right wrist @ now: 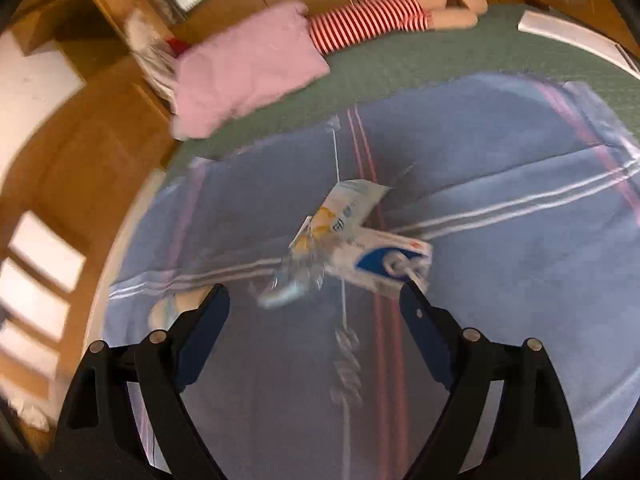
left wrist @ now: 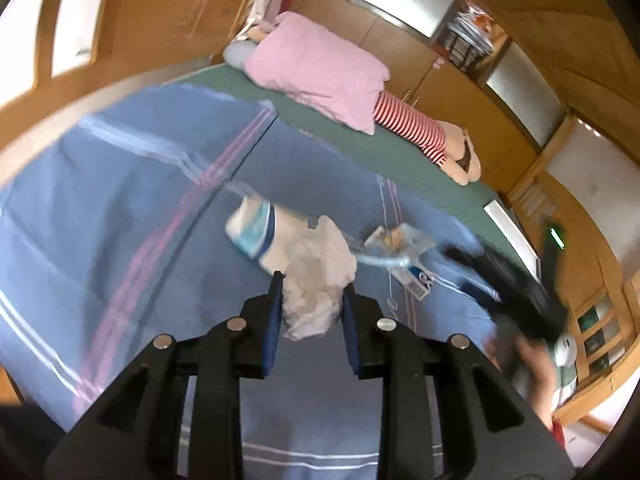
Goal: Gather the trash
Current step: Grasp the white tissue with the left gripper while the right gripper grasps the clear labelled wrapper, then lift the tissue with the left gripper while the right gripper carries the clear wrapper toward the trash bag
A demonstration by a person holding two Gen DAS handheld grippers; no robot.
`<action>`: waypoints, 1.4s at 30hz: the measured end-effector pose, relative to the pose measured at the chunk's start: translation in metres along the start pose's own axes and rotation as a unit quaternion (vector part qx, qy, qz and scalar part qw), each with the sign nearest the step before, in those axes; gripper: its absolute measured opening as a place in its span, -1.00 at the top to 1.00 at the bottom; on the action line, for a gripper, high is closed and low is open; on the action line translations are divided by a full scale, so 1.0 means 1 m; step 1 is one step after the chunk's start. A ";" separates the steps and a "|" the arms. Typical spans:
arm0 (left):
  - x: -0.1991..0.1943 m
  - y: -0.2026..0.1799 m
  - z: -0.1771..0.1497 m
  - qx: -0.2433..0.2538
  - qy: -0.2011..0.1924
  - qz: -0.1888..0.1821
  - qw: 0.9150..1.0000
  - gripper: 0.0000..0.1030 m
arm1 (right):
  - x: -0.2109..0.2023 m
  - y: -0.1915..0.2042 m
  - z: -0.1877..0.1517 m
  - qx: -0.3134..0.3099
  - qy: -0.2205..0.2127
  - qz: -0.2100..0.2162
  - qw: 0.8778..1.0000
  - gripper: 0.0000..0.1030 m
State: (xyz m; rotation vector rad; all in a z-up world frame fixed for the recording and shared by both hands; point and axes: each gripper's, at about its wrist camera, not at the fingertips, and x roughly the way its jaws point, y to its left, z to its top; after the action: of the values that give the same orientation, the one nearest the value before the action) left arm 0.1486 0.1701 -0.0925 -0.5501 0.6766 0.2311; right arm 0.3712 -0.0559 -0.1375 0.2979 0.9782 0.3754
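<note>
Left gripper clamped on crumpled white paper over the blue blanket; right gripper spread wide above the wrappers.

Left wrist view: the left gripper [left wrist: 310, 292] has its blue pads pressed against both sides of a crumpled white paper wad [left wrist: 316, 272], above the blue blanket [left wrist: 120, 184]. Just beyond the wad lies a blue-and-white packet [left wrist: 252, 230]; to its right, a clear wrapper [left wrist: 394, 240]. The pink pillow [left wrist: 320, 70] sits at the blanket's far side.
Right wrist view: the right gripper [right wrist: 314, 298] holds nothing, fingers wide apart, over the blanket [right wrist: 520, 280]. Near its fingertips lie a crumpled wrapper [right wrist: 344, 212] and, touching it, a white-and-blue carton [right wrist: 384, 262].
</note>
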 end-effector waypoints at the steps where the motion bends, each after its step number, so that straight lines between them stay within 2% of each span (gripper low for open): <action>1: 0.002 -0.002 -0.010 0.003 0.001 0.005 1.000 0.46 | 0.021 0.003 0.006 0.017 0.018 -0.004 1.000 -0.66; 2: 0.011 -0.005 -0.020 0.021 0.007 0.017 1.000 0.46 | 0.031 0.004 0.007 0.027 0.029 -0.009 0.999 -0.66; 4: 0.031 -0.014 -0.036 0.064 0.058 0.047 0.995 0.46 | 0.051 0.005 0.005 0.039 0.049 -0.024 0.998 -0.66; 5: 0.032 -0.017 -0.038 0.073 0.064 0.051 0.994 0.46 | 0.060 0.006 0.003 0.038 0.056 -0.034 0.997 -0.65; 6: 0.032 -0.019 -0.037 0.081 0.061 0.054 0.993 0.46 | 0.063 0.008 0.001 0.034 0.055 -0.039 0.997 -0.52; 7: 0.032 -0.023 -0.038 0.093 0.054 0.060 0.992 0.45 | 0.063 0.009 -0.003 0.022 0.050 -0.041 0.998 -0.05; 9: 0.030 -0.026 -0.041 0.102 0.054 0.060 0.992 0.45 | 0.063 0.011 -0.007 0.011 0.055 -0.037 0.998 0.44; 12: 0.035 -0.027 -0.041 0.102 0.064 0.063 0.991 0.45 | 0.042 0.005 -0.022 -0.002 0.056 -0.020 0.998 0.49; 16: 0.043 -0.020 -0.038 0.085 0.080 0.060 0.991 0.44 | -0.015 -0.014 -0.054 -0.034 0.072 0.024 0.997 0.50; 20: 0.052 -0.024 -0.046 0.096 0.109 0.041 0.989 0.43 | -0.060 -0.031 -0.091 -0.100 0.126 0.044 0.986 0.49; 22: 0.056 -0.028 -0.051 0.101 0.119 0.029 0.987 0.41 | -0.076 -0.040 -0.111 -0.156 0.147 -0.006 0.977 0.44; 23: 0.060 -0.031 -0.055 0.106 0.133 0.020 0.985 0.35 | -0.080 -0.044 -0.116 -0.170 0.149 -0.035 0.974 0.34; 25: 0.068 -0.035 -0.062 0.109 0.158 0.010 0.981 0.18 | -0.090 -0.057 -0.122 -0.168 0.137 -0.093 0.972 -0.42; 27: 0.074 -0.034 -0.064 0.101 0.167 0.015 0.981 -0.05 | -0.103 -0.070 -0.121 -0.129 0.110 -0.101 0.980 -0.57; 29: 0.075 -0.026 -0.059 0.076 0.157 0.029 0.984 -0.41 | -0.108 -0.075 -0.118 -0.096 0.089 -0.092 0.987 -0.63; 31: 0.075 -0.015 -0.055 0.041 0.150 0.039 0.987 -0.60 | -0.098 -0.069 -0.116 -0.091 0.083 -0.105 0.987 -0.69; 36: 0.080 0.013 -0.050 -0.053 0.158 0.046 0.985 -0.72 | -0.063 -0.053 -0.125 -0.090 0.114 -0.141 0.979 -0.69; 39: 0.082 0.011 -0.052 -0.048 0.168 0.047 0.984 -0.77 | -0.043 -0.044 -0.134 -0.105 0.122 -0.176 0.971 -0.69; 42: 0.090 -0.009 -0.059 0.015 0.185 0.055 0.981 -0.78 | -0.038 -0.044 -0.140 -0.097 0.124 -0.157 0.975 -0.64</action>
State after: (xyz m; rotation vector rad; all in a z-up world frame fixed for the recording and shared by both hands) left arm 0.1889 0.1326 -0.1853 -0.5319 1.0717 0.2237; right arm 0.2407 -0.1010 -0.2005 -0.0864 1.2038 0.2186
